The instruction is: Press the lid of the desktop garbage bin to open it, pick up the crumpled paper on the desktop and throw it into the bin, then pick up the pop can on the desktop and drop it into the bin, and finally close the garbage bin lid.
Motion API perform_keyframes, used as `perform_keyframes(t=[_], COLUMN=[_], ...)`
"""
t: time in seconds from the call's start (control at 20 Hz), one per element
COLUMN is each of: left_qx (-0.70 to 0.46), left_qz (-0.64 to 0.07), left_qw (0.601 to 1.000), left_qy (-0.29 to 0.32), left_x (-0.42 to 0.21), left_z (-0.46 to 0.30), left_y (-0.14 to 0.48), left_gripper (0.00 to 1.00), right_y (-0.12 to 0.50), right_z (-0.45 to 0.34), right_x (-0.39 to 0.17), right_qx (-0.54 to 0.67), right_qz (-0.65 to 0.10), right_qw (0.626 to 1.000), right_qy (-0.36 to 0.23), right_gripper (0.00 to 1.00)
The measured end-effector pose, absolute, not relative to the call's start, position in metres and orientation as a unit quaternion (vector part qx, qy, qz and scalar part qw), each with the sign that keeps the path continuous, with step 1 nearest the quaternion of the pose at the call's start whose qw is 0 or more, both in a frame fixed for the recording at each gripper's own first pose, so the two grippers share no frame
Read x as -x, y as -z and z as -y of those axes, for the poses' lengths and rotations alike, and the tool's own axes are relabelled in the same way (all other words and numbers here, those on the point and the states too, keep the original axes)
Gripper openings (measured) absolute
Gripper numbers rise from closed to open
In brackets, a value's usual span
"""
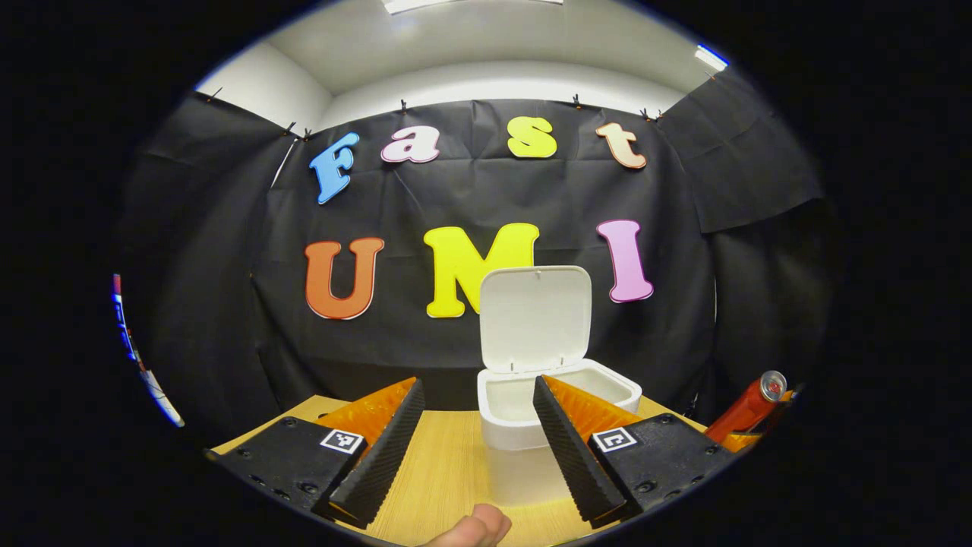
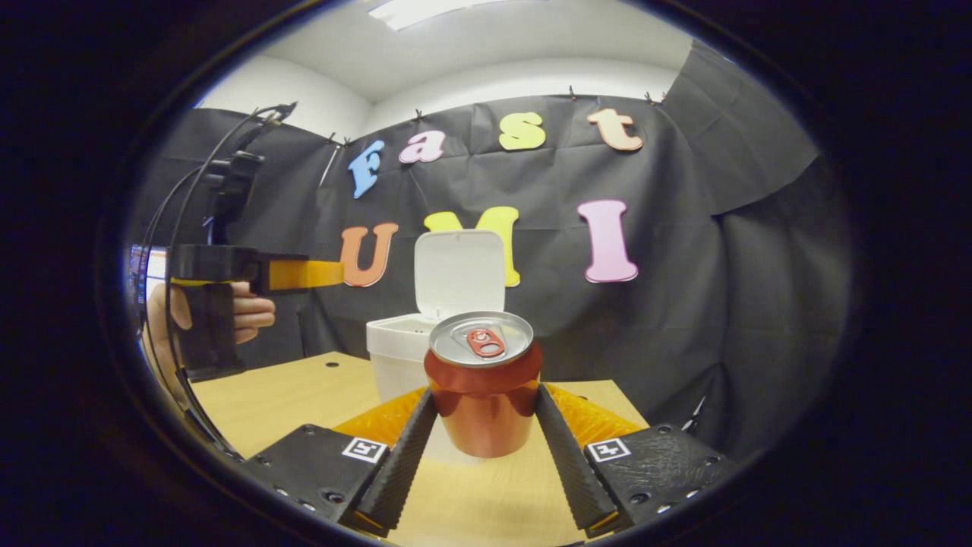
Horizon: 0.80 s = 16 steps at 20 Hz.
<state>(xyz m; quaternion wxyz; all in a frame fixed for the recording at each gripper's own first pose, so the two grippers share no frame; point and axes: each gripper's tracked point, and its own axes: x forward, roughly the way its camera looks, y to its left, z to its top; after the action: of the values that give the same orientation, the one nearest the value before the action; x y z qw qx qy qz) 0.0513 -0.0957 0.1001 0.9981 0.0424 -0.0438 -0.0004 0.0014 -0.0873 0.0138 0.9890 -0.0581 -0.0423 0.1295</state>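
The white desktop bin [image 1: 524,437] stands on the wooden table [image 1: 444,475] with its lid [image 1: 535,319] hinged upright. My left gripper [image 1: 477,380] is open, nothing between its fingers, the bin just beyond their tips. A red pop can [image 2: 484,410] with a silver top stands upright between my right gripper's [image 2: 486,392] fingers, which are shut on its sides, lifted off the table. Behind the can is the bin [image 2: 395,353], lid [image 2: 459,273] up. The left gripper view has the can [image 1: 748,406] tilted at the far right edge.
A hand [image 2: 247,311] holds the left gripper [image 2: 334,274] at the left, level with the bin's lid. A thumb tip [image 1: 474,528] pokes in at the bottom. The table [image 2: 304,395] has small holes; the black cloth wall is close behind the bin.
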Motion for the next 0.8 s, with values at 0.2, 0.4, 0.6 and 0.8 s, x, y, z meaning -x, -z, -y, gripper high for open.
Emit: perform_keyframes(t=[0.2, 0.4, 0.6, 0.8], left_qx=[-0.020, -0.005, -0.032, -0.040], left_qz=[0.057, 0.023, 0.028, 0.015], left_qw=[0.998, 0.998, 0.997, 0.998], left_qy=[-0.031, -0.057, -0.071, -0.048], left_x=[-0.012, 0.002, 0.012, 0.016], left_z=[0.049, 0.004, -0.020, -0.005], left_y=[-0.091, -0.066, -0.050, -0.032], left_gripper=[0.93, 0.94, 0.94, 0.94], right_y=[-0.004, -0.008, -0.048, -0.087], right_z=[0.081, 0.053, 0.027, -0.005], right_x=[-0.019, -0.029, -0.026, -0.028], right_qx=[0.035, 0.031, 0.055, 0.044], right_qz=[0.021, -0.012, 0.011, 0.025], right_qw=[0.993, 0.992, 0.990, 0.988], right_qy=[-0.112, -0.121, -0.128, -0.147], right_gripper=[0.80, 0.80, 0.81, 0.80])
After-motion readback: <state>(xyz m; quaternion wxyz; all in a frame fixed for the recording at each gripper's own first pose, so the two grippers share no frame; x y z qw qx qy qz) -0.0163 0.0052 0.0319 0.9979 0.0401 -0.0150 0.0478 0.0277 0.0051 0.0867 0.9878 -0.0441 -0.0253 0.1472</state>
